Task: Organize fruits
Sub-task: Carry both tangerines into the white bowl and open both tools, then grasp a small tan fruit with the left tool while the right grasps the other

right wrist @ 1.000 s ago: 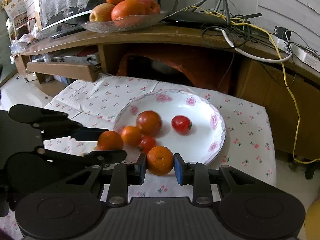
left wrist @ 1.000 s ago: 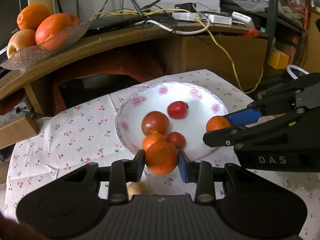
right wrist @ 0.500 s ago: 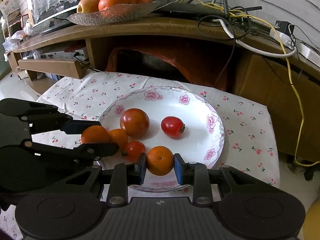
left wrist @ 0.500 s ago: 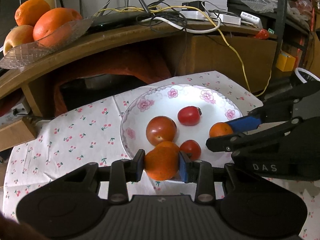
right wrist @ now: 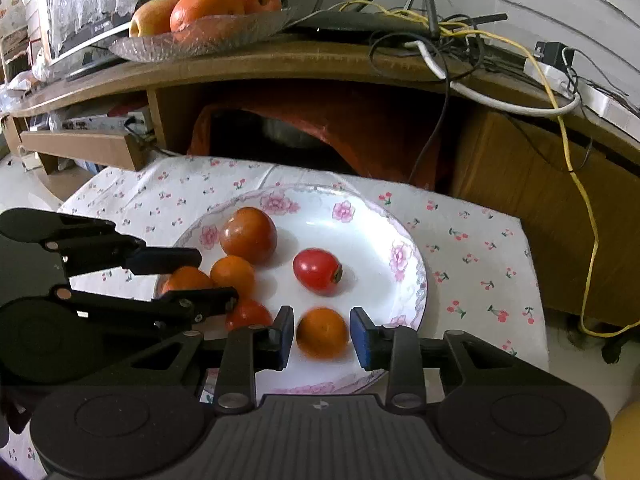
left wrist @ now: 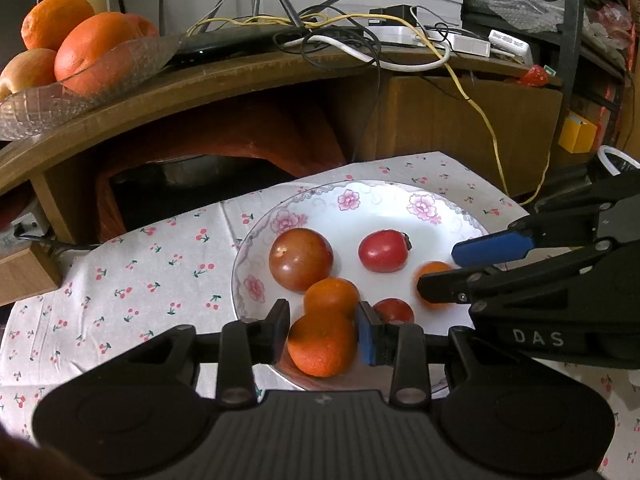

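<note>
The left tongs [left wrist: 323, 334] grip an orange [left wrist: 322, 343] over the floral plate's [left wrist: 384, 204] 6 o'clock rim. The right tongs [right wrist: 322, 334] stand slightly parted around a second orange [right wrist: 322, 333] inside the plate's near edge, pads showing gaps.

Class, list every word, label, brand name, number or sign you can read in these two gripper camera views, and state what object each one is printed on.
"DAS": white letters on the black body of the right gripper, as seen in the left wrist view.
White power strip on the shelf: dark print on its side, too small and blurred to read.
Screen at the far left of the right wrist view: pale markings, unreadable.
No other legible text in either view.
</note>
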Demonstrator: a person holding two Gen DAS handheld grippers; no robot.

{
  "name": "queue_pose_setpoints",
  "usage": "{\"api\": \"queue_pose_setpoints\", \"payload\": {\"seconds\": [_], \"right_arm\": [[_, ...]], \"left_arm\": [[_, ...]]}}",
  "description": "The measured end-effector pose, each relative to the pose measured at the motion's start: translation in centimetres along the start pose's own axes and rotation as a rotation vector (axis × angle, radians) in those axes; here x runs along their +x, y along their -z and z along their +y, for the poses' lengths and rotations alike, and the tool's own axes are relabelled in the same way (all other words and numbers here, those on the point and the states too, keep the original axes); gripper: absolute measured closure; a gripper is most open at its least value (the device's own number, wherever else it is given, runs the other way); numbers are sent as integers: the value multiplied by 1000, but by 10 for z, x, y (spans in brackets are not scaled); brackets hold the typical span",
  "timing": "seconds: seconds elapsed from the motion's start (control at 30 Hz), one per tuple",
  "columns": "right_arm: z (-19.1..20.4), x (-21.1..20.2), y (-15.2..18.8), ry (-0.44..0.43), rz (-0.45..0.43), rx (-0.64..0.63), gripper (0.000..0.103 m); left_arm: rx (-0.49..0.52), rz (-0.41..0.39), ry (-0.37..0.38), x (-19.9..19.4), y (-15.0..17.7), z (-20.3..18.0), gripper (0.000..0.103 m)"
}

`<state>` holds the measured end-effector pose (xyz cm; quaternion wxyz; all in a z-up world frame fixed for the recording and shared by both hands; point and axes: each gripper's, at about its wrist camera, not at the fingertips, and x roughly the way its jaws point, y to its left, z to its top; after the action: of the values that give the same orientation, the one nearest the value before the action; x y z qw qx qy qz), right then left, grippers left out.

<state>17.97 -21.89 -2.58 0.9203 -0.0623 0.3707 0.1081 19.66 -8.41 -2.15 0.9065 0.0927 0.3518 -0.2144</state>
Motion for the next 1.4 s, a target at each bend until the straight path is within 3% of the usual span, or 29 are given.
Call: {"api": "queue_pose_setpoints", "payload": {"seconds": [0.13,0.53,0.73,1.07,1.23,1.4], "right_arm": [[-2,-3,-2,-4,-8,10,61],[0,-17,-7,-19,-56,22,61],[15,-35,-5,-77,-81,-13,61],[36,-51,9,-133,-58,-71,61],[43,-51,18,-146,-34,-86,61],[52,-50,19,-176,-24,-94,61]], "left_arm": [[-17,-5,-9,-2,-2,3,61],[-88,-62,-30,-23,-16,17,60],[-100,-67,-40,-42,-12,24,59],[-73,24,-42,-67,33,28,59],[-43,96,-40,-57,58,19,59],[-34,112,-53,-45,67,15,59]]}}
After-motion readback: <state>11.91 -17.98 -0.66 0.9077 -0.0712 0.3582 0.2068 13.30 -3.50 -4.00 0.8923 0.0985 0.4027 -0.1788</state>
